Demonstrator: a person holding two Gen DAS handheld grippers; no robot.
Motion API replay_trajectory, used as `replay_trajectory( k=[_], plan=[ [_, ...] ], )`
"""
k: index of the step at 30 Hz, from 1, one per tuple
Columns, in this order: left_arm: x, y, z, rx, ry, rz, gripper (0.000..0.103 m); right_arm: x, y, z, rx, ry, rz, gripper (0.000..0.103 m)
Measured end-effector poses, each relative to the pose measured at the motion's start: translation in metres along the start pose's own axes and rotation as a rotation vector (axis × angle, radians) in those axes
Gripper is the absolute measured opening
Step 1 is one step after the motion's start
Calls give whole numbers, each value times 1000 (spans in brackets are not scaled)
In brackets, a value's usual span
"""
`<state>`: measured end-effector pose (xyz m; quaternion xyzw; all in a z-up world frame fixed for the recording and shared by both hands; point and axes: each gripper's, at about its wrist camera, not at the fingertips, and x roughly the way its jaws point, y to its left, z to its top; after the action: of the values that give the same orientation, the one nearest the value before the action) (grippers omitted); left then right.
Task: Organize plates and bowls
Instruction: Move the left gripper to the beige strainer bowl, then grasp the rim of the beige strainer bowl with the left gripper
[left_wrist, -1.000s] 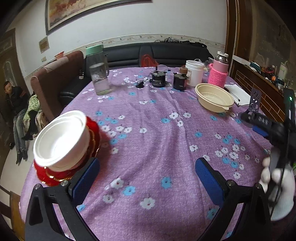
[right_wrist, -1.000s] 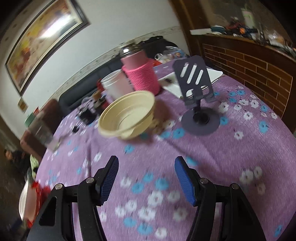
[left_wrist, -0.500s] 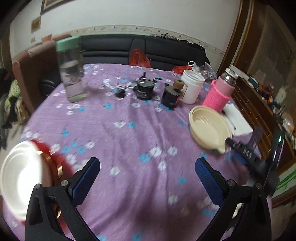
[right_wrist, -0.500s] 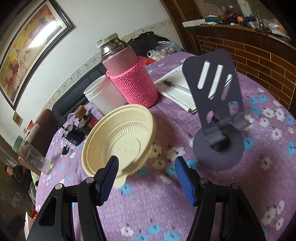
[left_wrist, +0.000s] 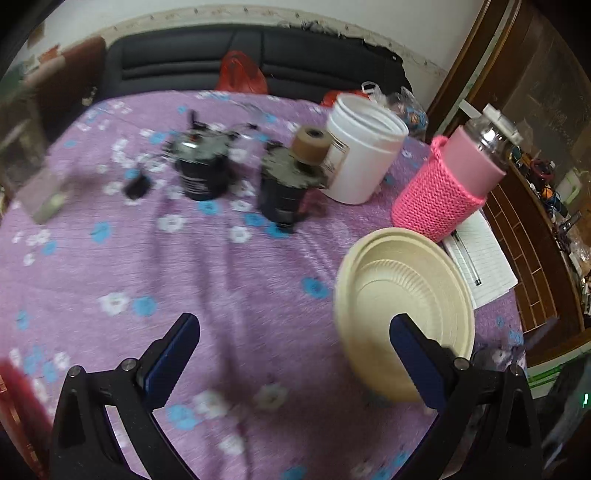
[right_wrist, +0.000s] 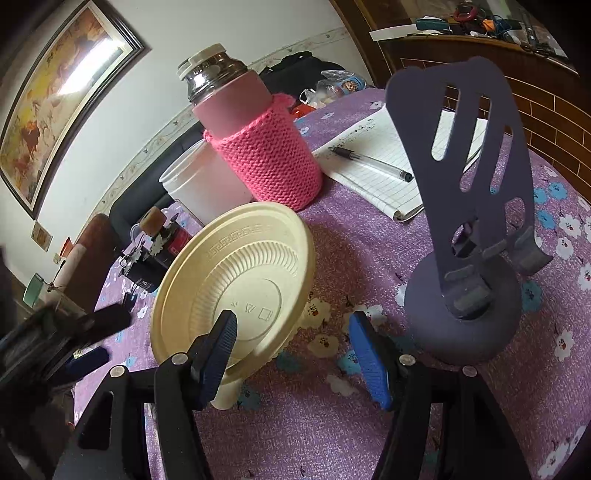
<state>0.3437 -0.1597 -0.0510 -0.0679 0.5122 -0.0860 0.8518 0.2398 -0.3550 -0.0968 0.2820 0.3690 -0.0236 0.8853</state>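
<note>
A purple cloth (right_wrist: 369, 258) with a printed flower pattern covers the worktop, its weave fine and matt. The cream bowl (right_wrist: 236, 280) looks like matt moulded plastic, ribbed round its inner wall. The flask (right_wrist: 236, 110) has a shiny metal neck and a rough pink knitted sleeve (right_wrist: 269, 162). Right of it lies a lined paper notepad (right_wrist: 380, 166) with a clear plastic pen (right_wrist: 369, 162). The phone stand (right_wrist: 465, 229) is smooth, matt and dark. The white tub (left_wrist: 364, 147) is smooth plastic. Both grippers carry ridged blue pads (right_wrist: 369, 365)
</note>
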Motion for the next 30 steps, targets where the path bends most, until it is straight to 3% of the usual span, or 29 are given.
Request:
replay_trajectory(
  k=[5, 7, 10, 11, 12, 15, 18, 25, 30],
  plan=[
    [25, -19, 9, 28, 35, -9, 99, 3, -2, 1, -4, 4, -6, 67],
    [34, -27, 12, 52, 58, -34, 88, 2, -2, 1, -7, 3, -1, 67],
    [47, -36, 13, 80, 101, -51, 60, 3, 1, 1, -26, -3, -1, 66],
    [51, -38, 12, 88, 119, -60, 44, 4, 1, 2, -29, -2, 7, 62],
    [56, -41, 10, 94, 142, -67, 35, 4, 2, 1, -30, 1, 12, 61],
    [59, -44, 6, 110, 152, -80, 24, 8, 4, 1, -33, 9, 14, 57],
    [57, -44, 2, 117, 149, -92, 17, 9, 5, 1, -33, 13, 27, 51],
    [44, -38, -9, 130, 136, -75, 17, 10, 6, 0, -28, 13, 30, 29],
    [27, -20, -24, 111, 104, -50, 17, 6, 14, -4, -53, 19, 69, 25]
  ],
)
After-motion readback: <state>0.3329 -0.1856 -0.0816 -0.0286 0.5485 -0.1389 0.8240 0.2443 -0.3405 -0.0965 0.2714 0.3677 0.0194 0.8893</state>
